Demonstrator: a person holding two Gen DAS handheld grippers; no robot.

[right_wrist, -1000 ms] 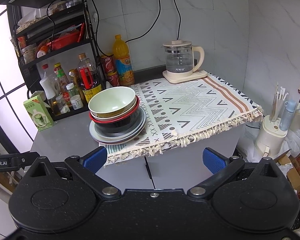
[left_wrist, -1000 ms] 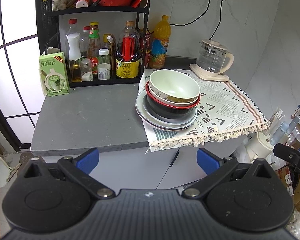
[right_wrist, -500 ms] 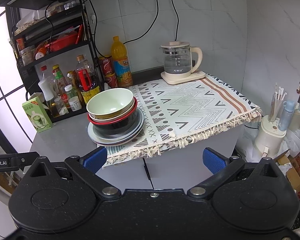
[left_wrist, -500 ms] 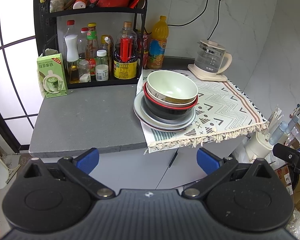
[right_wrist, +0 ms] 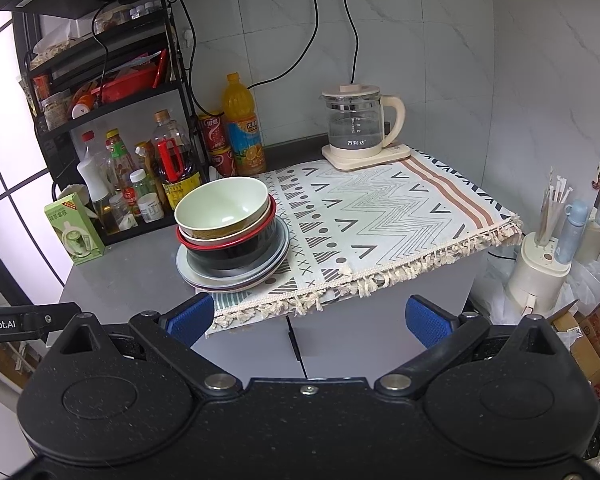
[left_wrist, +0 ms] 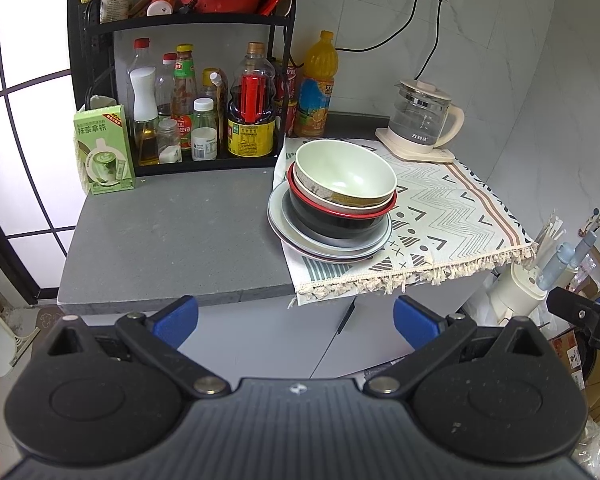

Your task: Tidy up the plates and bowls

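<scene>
The grey desk [left_wrist: 168, 236] carries a patterned cloth [left_wrist: 452, 216] over its right half. At the cloth's left edge, near the desk's front edge, sits a stack of plates [left_wrist: 328, 246] holding a black bowl [left_wrist: 332, 222] with a red rim, topped by a pale green bowl [left_wrist: 346, 172]. Left tongs [left_wrist: 296, 316] and right tongs [right_wrist: 308, 318] hang spread wide and hold nothing, short of the desk's front edge.

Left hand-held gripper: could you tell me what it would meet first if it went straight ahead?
Probably the stack of plates and bowls at the patterned cloth's left edge; the left hand-held gripper is open, short of the counter, though depth is unclear.
</scene>
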